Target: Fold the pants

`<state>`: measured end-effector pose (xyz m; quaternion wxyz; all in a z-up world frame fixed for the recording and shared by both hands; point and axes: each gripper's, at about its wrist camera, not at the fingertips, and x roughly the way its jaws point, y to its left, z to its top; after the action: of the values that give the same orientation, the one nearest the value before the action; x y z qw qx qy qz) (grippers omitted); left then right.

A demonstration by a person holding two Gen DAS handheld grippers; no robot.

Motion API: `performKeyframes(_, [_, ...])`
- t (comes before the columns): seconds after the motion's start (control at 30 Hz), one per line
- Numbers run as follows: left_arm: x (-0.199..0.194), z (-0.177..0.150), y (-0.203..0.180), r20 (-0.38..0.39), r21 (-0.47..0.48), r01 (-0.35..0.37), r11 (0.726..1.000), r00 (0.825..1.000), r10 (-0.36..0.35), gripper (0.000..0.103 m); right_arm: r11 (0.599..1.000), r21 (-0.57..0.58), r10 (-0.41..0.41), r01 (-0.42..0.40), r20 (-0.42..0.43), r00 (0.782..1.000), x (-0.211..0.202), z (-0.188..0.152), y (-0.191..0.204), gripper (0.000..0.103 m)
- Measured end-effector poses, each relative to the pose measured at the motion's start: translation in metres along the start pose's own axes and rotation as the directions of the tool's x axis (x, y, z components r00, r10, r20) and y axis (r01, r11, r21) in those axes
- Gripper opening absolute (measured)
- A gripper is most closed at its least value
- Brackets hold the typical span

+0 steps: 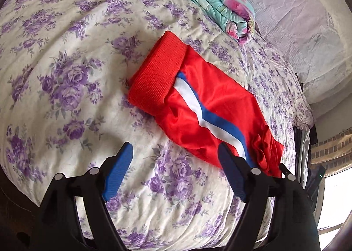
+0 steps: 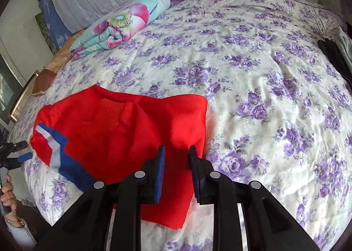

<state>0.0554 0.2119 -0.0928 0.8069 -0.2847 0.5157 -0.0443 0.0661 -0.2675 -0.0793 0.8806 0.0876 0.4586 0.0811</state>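
Left claw: jaws spread wide and empty, hovering over the bed with its right pad just at the pants' near edge.
Right claw: jaws set narrow but apart, holding nothing, poised above the pants' near red panel.
Pants: lying on the bed in a partly folded bundle, between the two claws; red, with a white and blue side stripe.
Fabric: looks thin, light and smooth, likely slippery; it drapes and wrinkles, so it will sag from any single hold.
Waistband: ribbed knit, thicker and grippier than the rest; probably the firmest place to pinch.
Where to hold: judged best at two spread corners of one edge, one claw each, pinching all layers so none slides out.
Risk: smooth layers may shift apart when lifted; the sheet below could get pinched too.
Bed: soft floral sheet, creased, gives under pressure.
Quilt: folded, teal and pink, well beyond the pants near the headboard.
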Motion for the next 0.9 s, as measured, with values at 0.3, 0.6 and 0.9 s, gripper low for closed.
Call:
performKeyframes(0.3, [0.057,0.033,-0.017,-0.056,0.01,0.026,1.0,0.998,-0.026,0.094,0.991,0.068,0.102,-0.114,0.149,0.984,-0.092,-0.044,-0.016,0.025])
performKeyframes(0.6, [0.018,0.015,-0.067,0.146,0.207,-0.115,0.972,0.986,0.086,0.01,0.95,0.052,0.31,-0.309,-0.02,0.951,-0.053,-0.041,0.028,0.029])
performKeyframes(0.9, [-0.009,0.001,-0.108,0.23,0.339,-0.204,0.918,0.964,0.13,0.01,0.946,-0.189,0.237,-0.263,-0.15,0.96,0.051,0.033,0.157,0.015])
